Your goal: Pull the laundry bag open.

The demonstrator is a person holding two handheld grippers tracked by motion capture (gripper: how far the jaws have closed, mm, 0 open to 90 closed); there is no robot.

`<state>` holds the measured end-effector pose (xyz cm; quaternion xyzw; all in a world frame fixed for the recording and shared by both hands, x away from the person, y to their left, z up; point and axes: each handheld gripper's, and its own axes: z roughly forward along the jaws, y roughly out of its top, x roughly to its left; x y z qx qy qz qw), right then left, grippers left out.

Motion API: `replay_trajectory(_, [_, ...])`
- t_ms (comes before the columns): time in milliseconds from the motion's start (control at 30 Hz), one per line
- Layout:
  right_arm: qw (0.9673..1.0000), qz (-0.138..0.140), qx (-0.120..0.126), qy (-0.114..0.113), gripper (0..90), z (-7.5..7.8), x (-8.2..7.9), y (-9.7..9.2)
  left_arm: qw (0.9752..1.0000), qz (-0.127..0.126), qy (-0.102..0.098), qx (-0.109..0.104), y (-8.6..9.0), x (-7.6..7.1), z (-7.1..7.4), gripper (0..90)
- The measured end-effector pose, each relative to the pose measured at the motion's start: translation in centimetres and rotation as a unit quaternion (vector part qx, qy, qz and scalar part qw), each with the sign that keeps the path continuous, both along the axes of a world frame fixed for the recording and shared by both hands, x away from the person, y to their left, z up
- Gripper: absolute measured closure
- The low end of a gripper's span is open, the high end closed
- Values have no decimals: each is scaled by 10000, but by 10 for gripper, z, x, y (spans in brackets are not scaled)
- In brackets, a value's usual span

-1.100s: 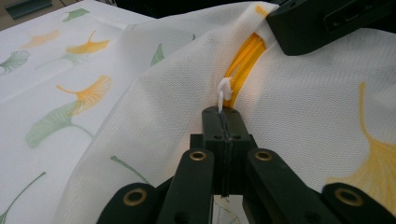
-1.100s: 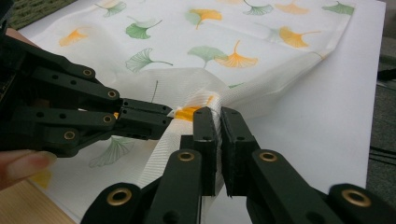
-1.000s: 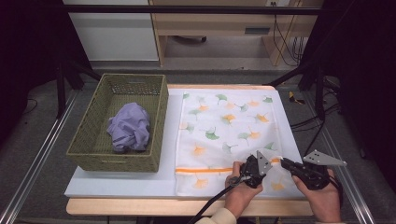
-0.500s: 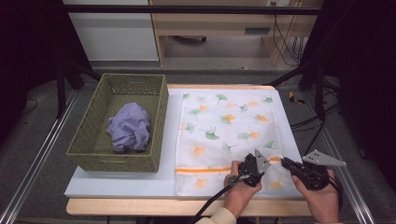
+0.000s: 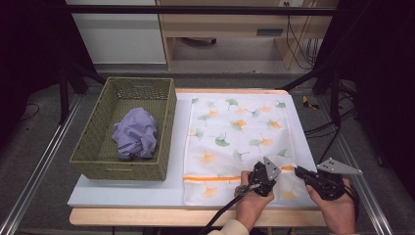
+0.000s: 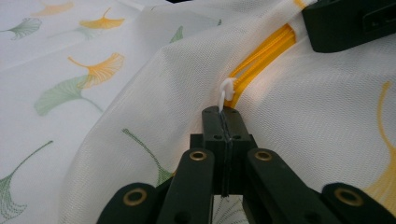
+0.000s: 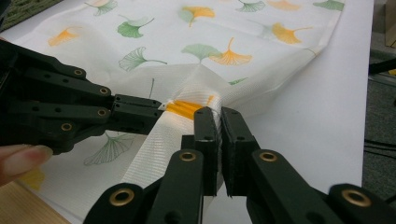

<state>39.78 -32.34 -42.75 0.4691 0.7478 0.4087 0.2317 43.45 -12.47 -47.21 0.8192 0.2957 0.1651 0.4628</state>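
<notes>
White tabletop [image 5: 122,193] from the high view: my mesh laundry bag [image 5: 235,132] lies flat beside the wicker basket [image 5: 98,147] holding a purple cloth [image 5: 135,133], nothing having shifted over the last second. Left gripper view: my left gripper [image 6: 223,122] is pinched on the white zipper pull [image 6: 226,91] at the yellow zipper [image 6: 261,58]. Right gripper view: my right gripper [image 7: 218,122] clamps bag fabric beside that zipper, so unzipping hasn't started.

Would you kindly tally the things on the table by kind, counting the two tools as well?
Wicker basket: 1
Crumpled purple cloth in that basket: 1
Leaf-print mesh bag with an orange zipper: 1
Hand-held grippers, left hand-held gripper and right hand-held gripper: 2
Total: 5
</notes>
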Motion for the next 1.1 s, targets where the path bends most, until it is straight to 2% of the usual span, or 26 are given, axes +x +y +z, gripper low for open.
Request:
replay_trajectory(467, [10000, 4, 13, 79, 860, -1, -1, -1, 9999, 89, 110, 24, 7, 0, -4, 900])
replay_trajectory(667, [9999, -9, 46, 96, 860, -1, -1, -3, 9999, 78, 77, 48, 9, -1, -3, 900])
replay_trajectory(800, [9997, -44, 189, 143, 860, -3, 1, -9, 9999, 54, 93, 33, 12, -3, -3, 900])
replay_trajectory(1000, [9998, -52, 153, 100, 861, -2, 0, -7, 9998, 57, 134, 130, 12, -3, -6, 900])
replay_trajectory(1100, [9998, -59, 181, 65, 861, 0, -1, -7, 9998, 49, 175, 72, 13, -3, -5, 900])
